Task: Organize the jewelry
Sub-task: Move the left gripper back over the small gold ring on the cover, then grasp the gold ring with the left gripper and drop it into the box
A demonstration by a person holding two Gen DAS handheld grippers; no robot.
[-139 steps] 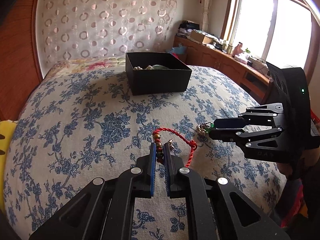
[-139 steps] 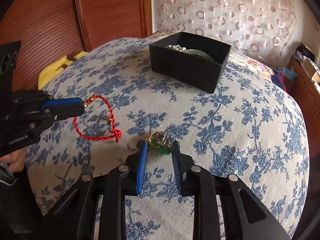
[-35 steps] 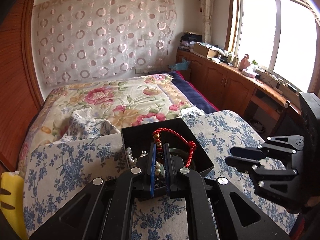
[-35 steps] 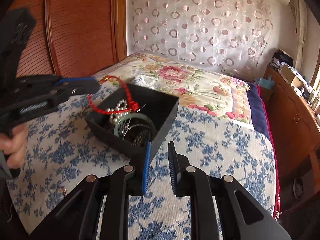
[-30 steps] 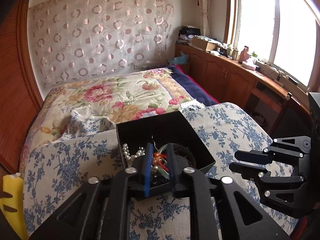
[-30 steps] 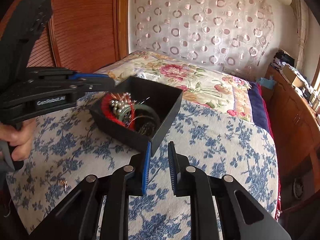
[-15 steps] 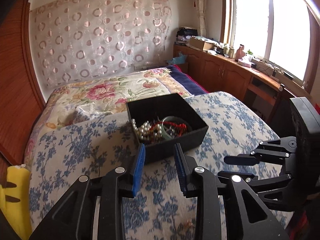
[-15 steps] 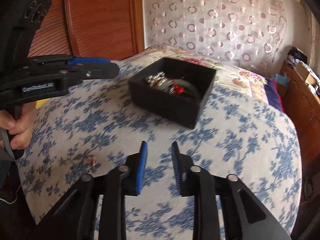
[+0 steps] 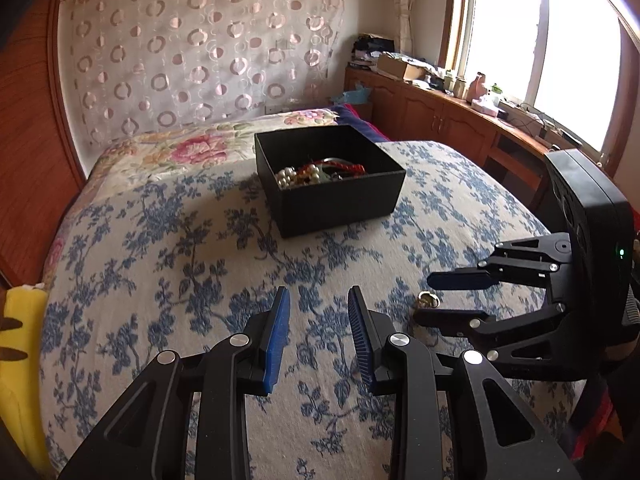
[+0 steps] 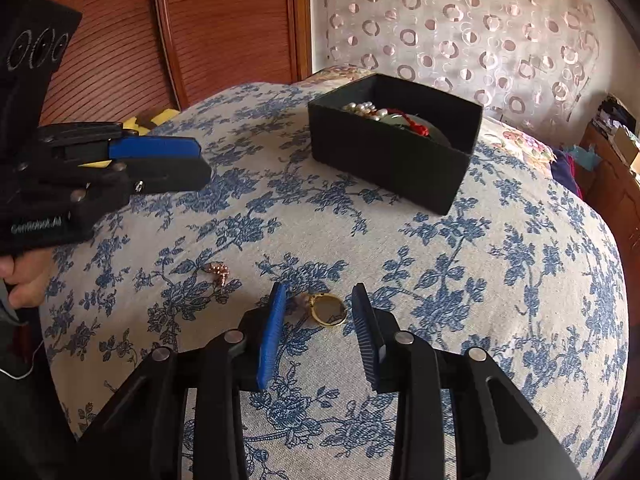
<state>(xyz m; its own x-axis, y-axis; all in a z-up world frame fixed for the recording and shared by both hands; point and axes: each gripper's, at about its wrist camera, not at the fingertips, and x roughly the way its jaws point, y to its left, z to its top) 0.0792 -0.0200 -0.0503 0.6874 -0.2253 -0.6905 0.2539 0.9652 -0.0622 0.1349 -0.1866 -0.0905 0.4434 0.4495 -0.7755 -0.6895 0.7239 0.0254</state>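
Where the blue-flowered bedspread covers the bed, a black box is seen at about 1 o'clock in the right wrist view, set well apart from both grippers. Pearls, a red cord bracelet and a green bangle are heaped inside it. In the left wrist view the same box lies at 12 o'clock, with a floral quilt beyond it and a circle-patterned curtain at the back. A wooden cabinet run under the window is found at 2 o'clock, and a yellow object at 9 o'clock by the bed's edge. Nothing is placed between the grippers and the box.

A gold ring rests on the bedspread just ahead of the right gripper, between the lines of its blue pads, touching neither. A small rose-gold trinket lies at 10 o'clock from it, near but apart. In the left wrist view the ring is glimpsed between the two fingers of the right gripper, which is held level and pointed toward 9 o'clock.

The left gripper is held low over the bedspread, its jaws spread wide and nothing held. The right gripper's jaws are likewise spread wide, empty. In the right wrist view the left gripper reaches in from 9 o'clock, grasped by a hand.
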